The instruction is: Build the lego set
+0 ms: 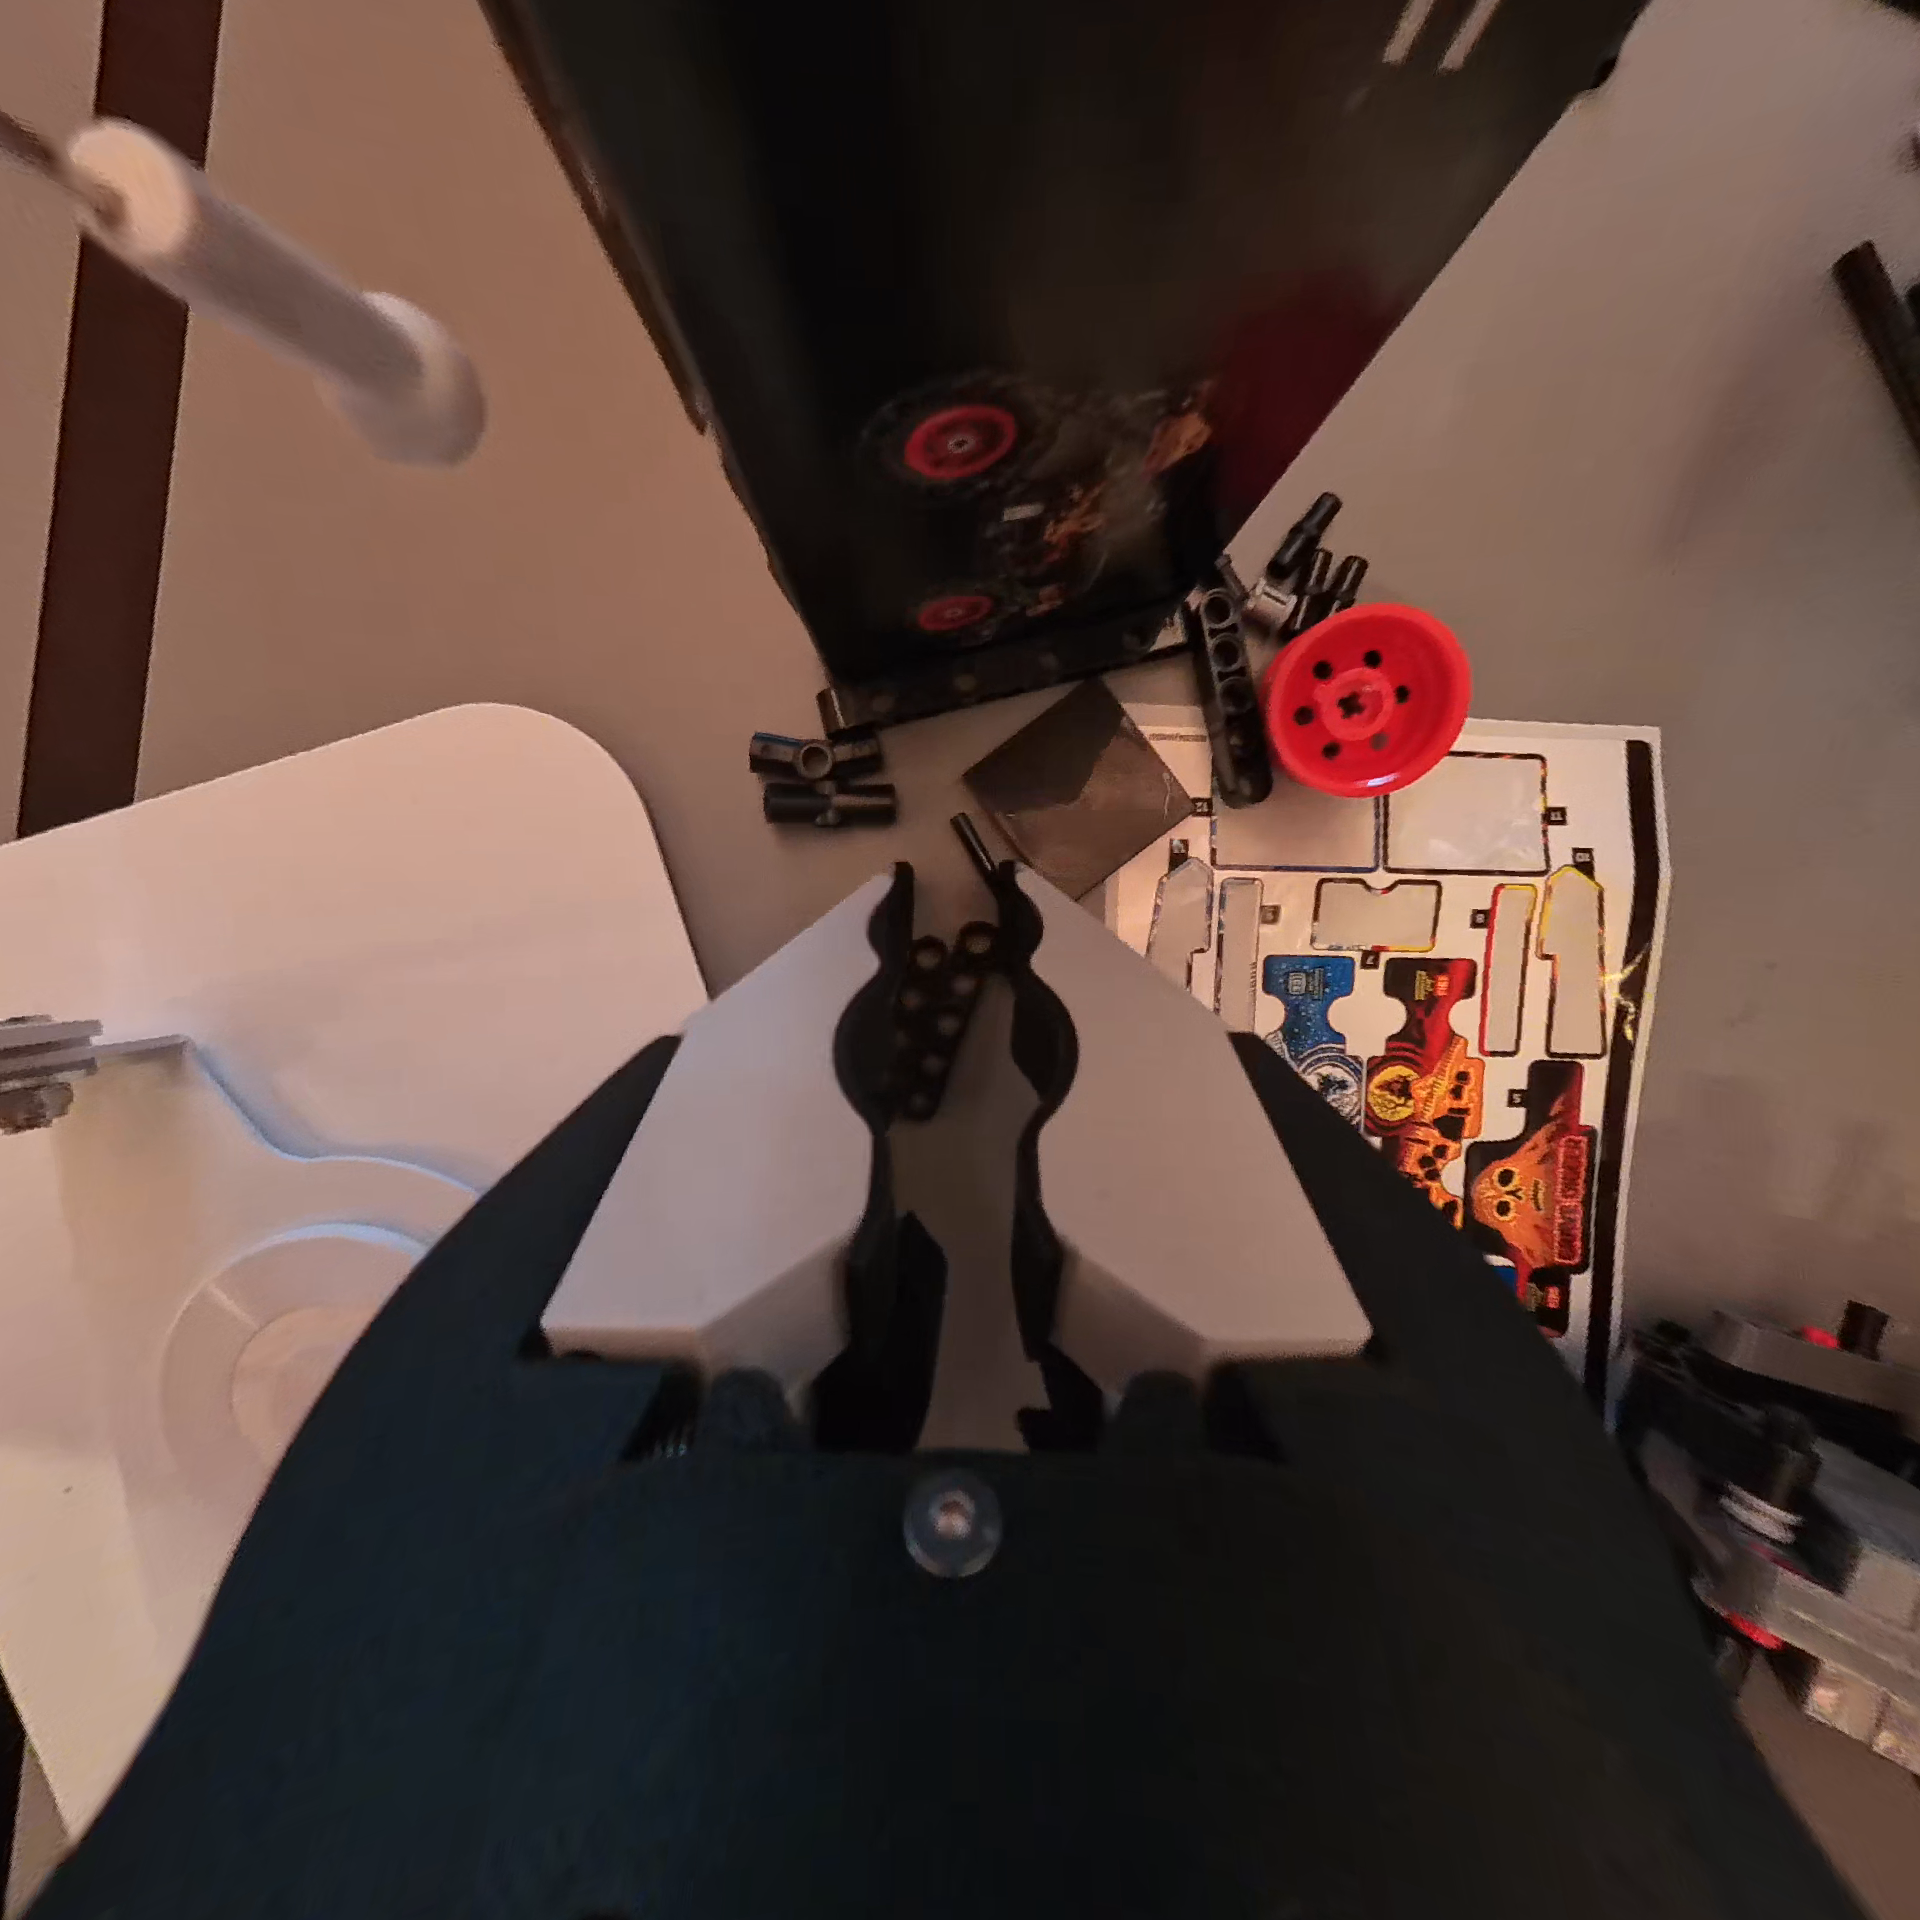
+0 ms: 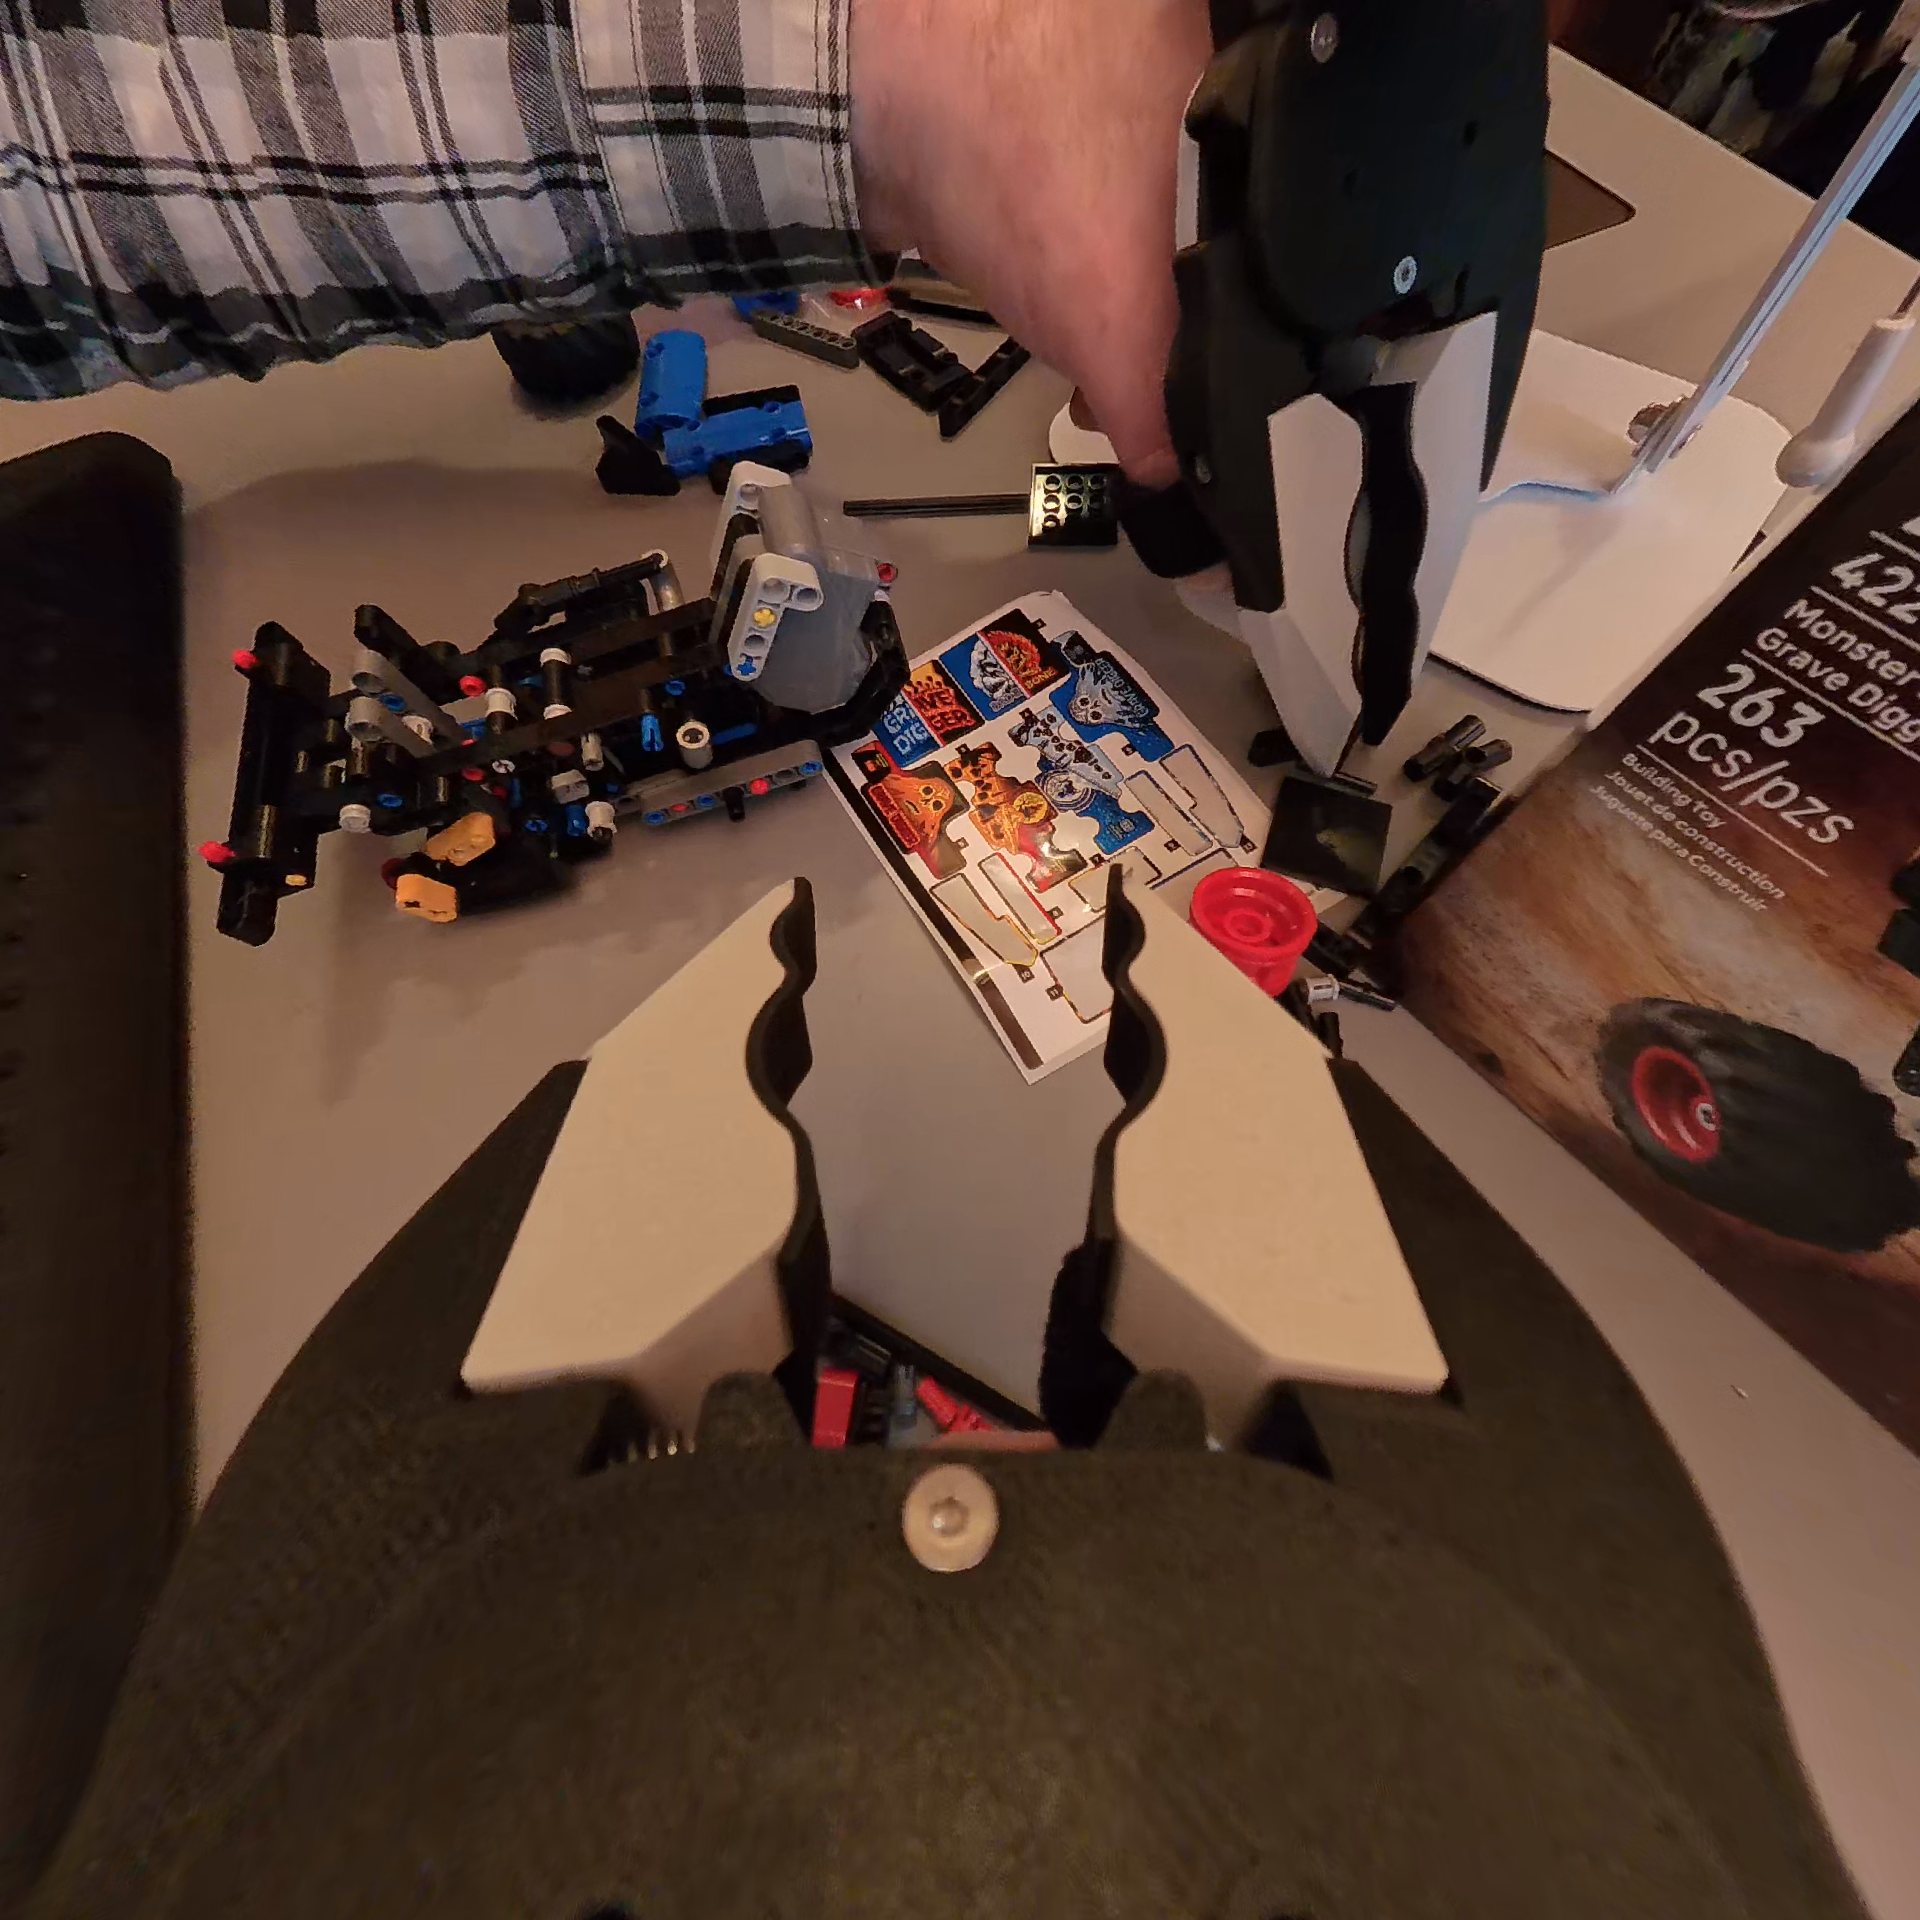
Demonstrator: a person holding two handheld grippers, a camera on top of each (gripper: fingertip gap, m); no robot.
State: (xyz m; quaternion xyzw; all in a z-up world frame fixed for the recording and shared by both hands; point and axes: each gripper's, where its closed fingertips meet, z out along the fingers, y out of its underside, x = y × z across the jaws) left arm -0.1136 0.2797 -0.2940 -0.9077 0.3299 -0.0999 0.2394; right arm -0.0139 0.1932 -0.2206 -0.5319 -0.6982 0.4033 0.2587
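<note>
The left gripper (image 1: pixel 956 883) is pinching a black perforated plastic beam (image 1: pixel 935 1013) lengthwise between its nearly closed jaws, just beside the printed sticker sheet (image 2: pixel 1049 800), while the spread, empty right gripper (image 2: pixel 956 904) is hovering over that sheet, nearer the half-built black-and-blue chassis (image 2: pixel 540 727).

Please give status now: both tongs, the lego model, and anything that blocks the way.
Left tongs shut on black beam. Right tongs open, empty. Half-built chassis on table, untouched. Sticker sheet and red wheel hub lie near.
</note>
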